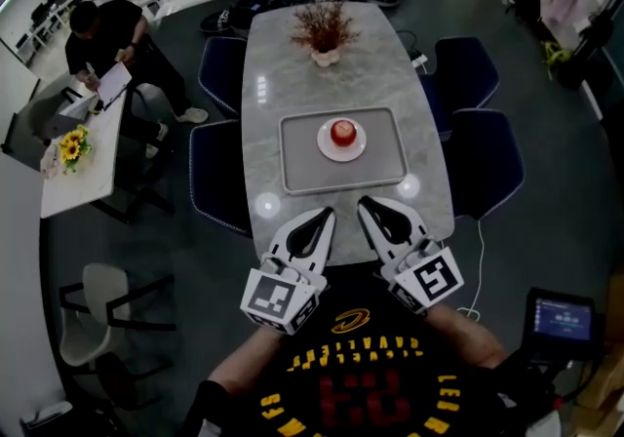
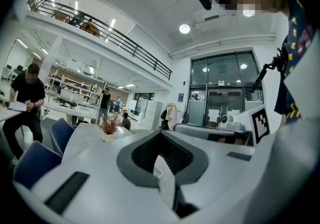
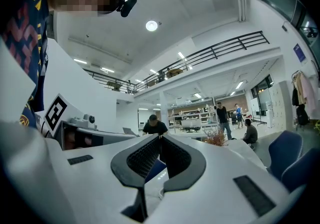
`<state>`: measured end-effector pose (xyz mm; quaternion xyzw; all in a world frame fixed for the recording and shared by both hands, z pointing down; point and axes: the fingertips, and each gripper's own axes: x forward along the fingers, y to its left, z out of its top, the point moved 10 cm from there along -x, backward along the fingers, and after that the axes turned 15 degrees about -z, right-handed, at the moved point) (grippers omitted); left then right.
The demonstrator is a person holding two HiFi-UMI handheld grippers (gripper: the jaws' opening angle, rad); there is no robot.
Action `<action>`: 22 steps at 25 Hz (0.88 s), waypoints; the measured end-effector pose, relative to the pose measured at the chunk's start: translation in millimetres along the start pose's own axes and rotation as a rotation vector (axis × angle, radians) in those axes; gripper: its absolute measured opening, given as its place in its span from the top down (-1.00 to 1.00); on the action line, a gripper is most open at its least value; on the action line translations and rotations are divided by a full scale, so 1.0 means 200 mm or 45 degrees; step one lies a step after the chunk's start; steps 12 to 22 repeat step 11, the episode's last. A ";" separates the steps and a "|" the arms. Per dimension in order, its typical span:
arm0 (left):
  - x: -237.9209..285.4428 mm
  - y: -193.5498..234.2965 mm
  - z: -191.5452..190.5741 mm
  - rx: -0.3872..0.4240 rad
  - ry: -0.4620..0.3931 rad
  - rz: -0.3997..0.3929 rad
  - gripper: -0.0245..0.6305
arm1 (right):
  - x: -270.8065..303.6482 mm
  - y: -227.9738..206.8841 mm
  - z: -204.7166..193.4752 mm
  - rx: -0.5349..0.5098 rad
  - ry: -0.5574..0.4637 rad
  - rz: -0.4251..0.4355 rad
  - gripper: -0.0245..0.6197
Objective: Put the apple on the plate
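On the desk (image 1: pixel 292 64) we count one apple (image 1: pixel 342 132), one plate (image 1: pixel 325 148), one tray (image 1: pixel 295 164) and one pot of dried reddish twigs (image 1: pixel 325 35), with four dark blue padded chairs (image 1: pixel 216 177) drawn up, two at each long edge. We see a pale, marbled desk top, glossy under the lights, long with rounded corners. We make out a grey, shallow, rectangular tray with soft corners and a raised rim, lying near the middle of the desk, closer to our near edge than to the far one. Upon the tray sits the small round white plate, and on the plate rests the round, shiny red apple. We hold two claws, both of white plastic with black ribbed pads. Left claw (image 1: pixel 327 215) and right claw (image 1: pixel 363 202) both hover at the near edge of the desk, each with its tips pressed together and nothing between them. From there the apple lies well apart, straight ahead, roughly on the line running between the two.
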<state>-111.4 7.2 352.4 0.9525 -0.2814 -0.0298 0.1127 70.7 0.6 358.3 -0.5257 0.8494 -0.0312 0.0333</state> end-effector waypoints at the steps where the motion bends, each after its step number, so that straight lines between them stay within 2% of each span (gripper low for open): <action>1: 0.00 0.00 0.00 0.002 -0.001 -0.001 0.92 | 0.00 0.00 0.00 0.007 0.004 -0.003 0.84; 6: 0.04 0.01 -0.01 -0.002 0.012 -0.004 0.92 | 0.01 -0.01 0.00 0.013 -0.016 0.016 0.84; 11: 0.04 0.04 -0.04 -0.004 0.033 0.012 0.92 | 0.03 -0.01 -0.04 0.007 0.035 0.013 0.84; 22: 0.04 0.04 -0.04 -0.004 0.033 0.012 0.92 | 0.03 -0.01 -0.04 0.007 0.035 0.013 0.84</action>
